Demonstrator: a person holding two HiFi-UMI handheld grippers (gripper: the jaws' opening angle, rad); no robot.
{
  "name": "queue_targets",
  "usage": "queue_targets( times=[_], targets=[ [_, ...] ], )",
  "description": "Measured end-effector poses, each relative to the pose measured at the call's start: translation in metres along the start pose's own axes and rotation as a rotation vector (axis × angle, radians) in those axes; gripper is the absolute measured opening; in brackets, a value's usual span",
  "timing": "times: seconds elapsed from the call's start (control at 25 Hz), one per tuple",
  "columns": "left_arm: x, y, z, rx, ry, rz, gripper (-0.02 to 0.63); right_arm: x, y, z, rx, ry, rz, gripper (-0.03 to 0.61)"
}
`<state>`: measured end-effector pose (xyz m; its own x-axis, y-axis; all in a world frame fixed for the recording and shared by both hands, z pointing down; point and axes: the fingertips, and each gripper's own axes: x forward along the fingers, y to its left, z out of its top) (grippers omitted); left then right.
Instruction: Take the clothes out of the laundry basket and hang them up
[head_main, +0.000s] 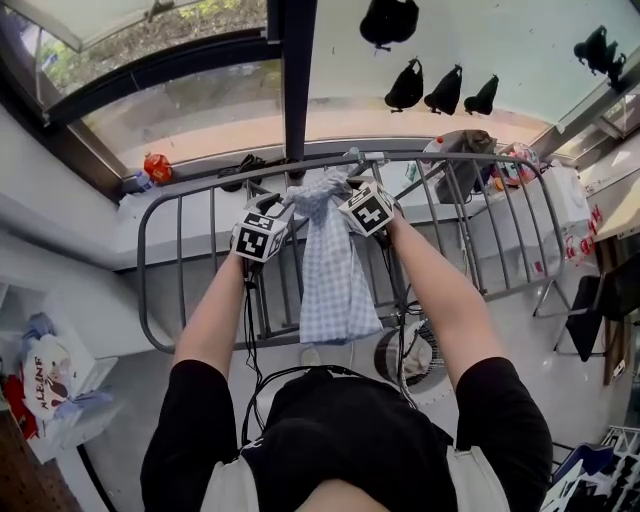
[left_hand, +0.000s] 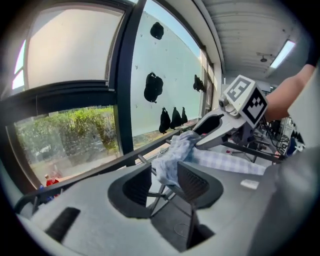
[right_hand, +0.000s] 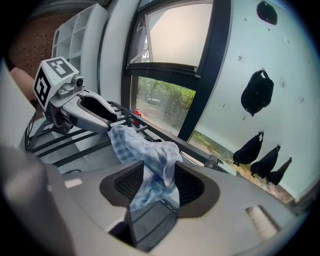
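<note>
A: Cloth (head_main: 331, 270) first: where was it?

B: It hung at the centre of the head view, a blue-and-white checked piece draped over the top bar of a grey metal rack (head_main: 180, 260). Its top was bunched at the bar, and the rest fell straight down towards the lower middle of the frame.

A: And the 2 grippers?

B: Both were at that bunched top, 1 on each side. The left gripper (left_hand: 163, 183) had its jaws spread. A fold of the cloth sat between them, lying against the right-hand pad in its own view, with a clear gap at the left-hand pad.

A: So it wasn't pinching?

B: No, the pads were not pressing on it. The right gripper (right_hand: 158, 186) also had its jaws spread, and a twist of the cloth dropped down through the gap between them. It was loose, though it brushed the pads near the top.

A: What lay behind the rack?

B: A big window (head_main: 180, 125) ran across the upper part of the head view, with greenery outside at the upper left. Several dark shapes (head_main: 405, 88) showed on the pane at the upper right. A small red object (head_main: 157, 166) sat on the sill at the left.

A: And the arms?

B: Both bare forearms reached up from the lower edge to the grippers.
</note>
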<state>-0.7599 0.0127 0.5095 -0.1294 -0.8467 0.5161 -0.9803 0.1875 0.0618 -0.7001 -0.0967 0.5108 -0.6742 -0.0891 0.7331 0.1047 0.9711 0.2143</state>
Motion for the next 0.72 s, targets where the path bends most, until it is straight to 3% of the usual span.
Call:
queue_targets(
  times=[0.08, 0.16, 0.4, 0.56, 0.72],
  targets=[
    [-0.003, -0.005, -0.001, -0.031, -0.012, -0.016, 0.204, -0.004, 0.005, -0.004, 0.048, -0.031, 0.022, 0.238],
    [-0.010, -0.008, 0.003, -0.053, -0.040, -0.016, 0.212, -0.015, 0.010, 0.000, 0.087, -0.083, 0.030, 0.260],
    [-0.046, -0.018, 0.040, -0.087, -0.219, 0.042, 0.188, -0.077, 0.010, 0.035, 0.184, -0.333, -0.016, 0.250],
    [-0.081, -0.030, 0.073, -0.089, -0.351, 0.131, 0.104, -0.138, 0.001, 0.059, 0.273, -0.539, -0.108, 0.163],
    [-0.120, -0.057, 0.108, -0.061, -0.397, 0.200, 0.003, -0.211, -0.003, 0.076, 0.316, -0.704, -0.206, 0.038]
  ],
)
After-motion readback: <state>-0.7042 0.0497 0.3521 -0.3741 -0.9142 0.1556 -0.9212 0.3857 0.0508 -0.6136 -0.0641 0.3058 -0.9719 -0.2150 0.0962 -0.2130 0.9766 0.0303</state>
